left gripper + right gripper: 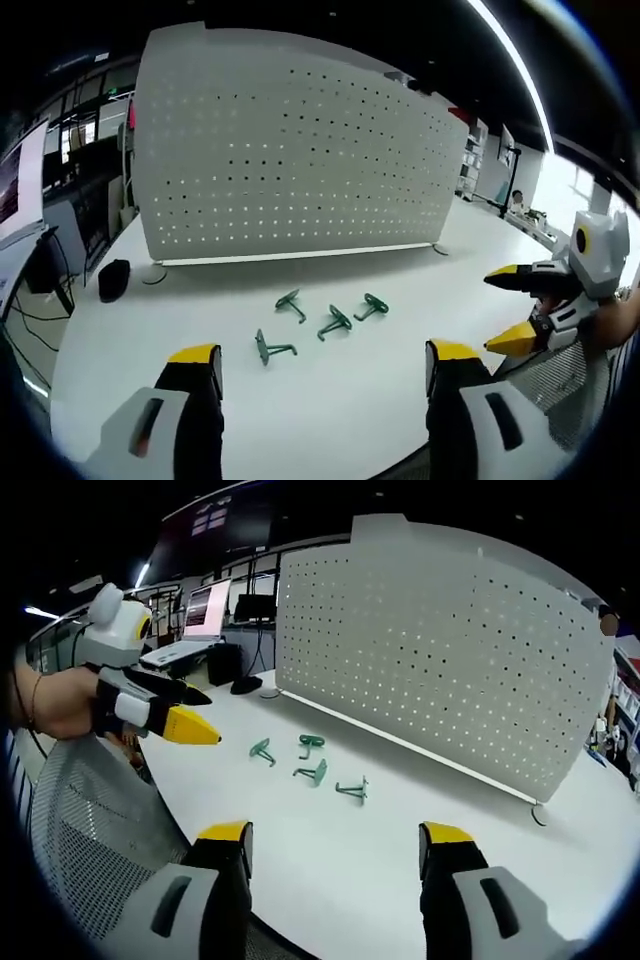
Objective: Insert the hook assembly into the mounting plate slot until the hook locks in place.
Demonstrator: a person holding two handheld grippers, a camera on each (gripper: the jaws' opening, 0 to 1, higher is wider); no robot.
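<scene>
Left gripper jaws wide apart, empty, four green hooks in a loose row mid-frame on the white table, stems mostly slanting, below upright pegboard, right gripper view: right gripper wide, empty, left gripper at upper left parted.

Left gripper and right gripper both jaws spread, empty, hovering short of the pegboard, side by side.
</scene>
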